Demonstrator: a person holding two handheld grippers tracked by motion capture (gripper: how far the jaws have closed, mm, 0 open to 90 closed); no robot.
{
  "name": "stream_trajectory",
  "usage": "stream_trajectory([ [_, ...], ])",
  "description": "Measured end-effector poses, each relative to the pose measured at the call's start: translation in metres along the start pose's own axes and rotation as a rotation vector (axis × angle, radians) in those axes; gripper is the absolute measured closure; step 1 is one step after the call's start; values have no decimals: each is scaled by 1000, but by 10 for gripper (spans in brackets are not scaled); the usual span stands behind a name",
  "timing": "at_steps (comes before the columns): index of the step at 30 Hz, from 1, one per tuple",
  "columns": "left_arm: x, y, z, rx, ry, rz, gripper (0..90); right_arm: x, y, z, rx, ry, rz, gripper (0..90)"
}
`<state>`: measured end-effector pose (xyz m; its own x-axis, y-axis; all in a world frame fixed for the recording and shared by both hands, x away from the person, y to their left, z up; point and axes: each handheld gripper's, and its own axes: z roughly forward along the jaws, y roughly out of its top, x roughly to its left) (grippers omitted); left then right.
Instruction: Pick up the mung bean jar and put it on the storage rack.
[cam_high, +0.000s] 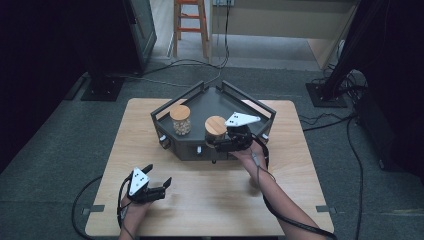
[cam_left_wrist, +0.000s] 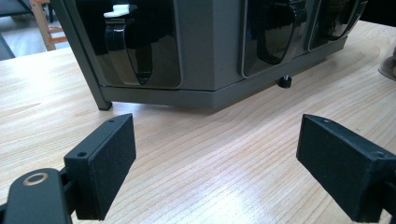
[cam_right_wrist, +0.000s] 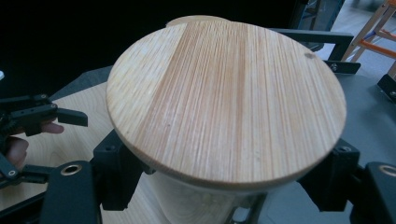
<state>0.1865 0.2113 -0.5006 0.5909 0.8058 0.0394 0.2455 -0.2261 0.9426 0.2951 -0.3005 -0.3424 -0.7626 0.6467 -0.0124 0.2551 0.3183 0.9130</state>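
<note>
The upright jar (cam_high: 216, 131) is clamped below its wooden lid (cam_right_wrist: 224, 102) by the right gripper (cam_high: 227, 142) at the near right of the tray (cam_high: 200, 102), while the left gripper (cam_high: 150, 186) is held wide open, well apart, over the near left of the table (cam_high: 215, 200).

Table (cam_left_wrist: 196, 154): pale wood, fine straight grain, smooth with a soft sheen; dark grey tray (cam_high: 200, 107) on it looks like matt painted metal, its near wall set with glossy black panels (cam_left_wrist: 135, 42). Near jar (cam_right_wrist: 201, 200): clear glass under a flat round lid (cam_right_wrist: 224, 102) of light striped wood, bamboo-like, smooth and unvarnished; far jar (cam_high: 180, 120) the same make. Gripper pads (cam_left_wrist: 105, 165): matt black, faintly grainy, plastic or rubber; grey plate (cam_high: 138, 180) on the left gripper (cam_high: 159, 176) flat and matt.
</note>
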Motion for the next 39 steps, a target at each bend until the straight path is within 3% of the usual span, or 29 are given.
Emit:
stream_trajectory([
  [20, 1, 0, -1, 1, 0, -2, 118, -10, 5, 12, 3, -34, 26, 253],
  [26, 1, 0, 0, 3, -4, -3, 118, -15, 4, 13, -6, -43, 55, 253],
  [39, 1, 1, 0, 3, -4, -2, 118, -24, 6, 27, 21, -68, 84, 253],
])
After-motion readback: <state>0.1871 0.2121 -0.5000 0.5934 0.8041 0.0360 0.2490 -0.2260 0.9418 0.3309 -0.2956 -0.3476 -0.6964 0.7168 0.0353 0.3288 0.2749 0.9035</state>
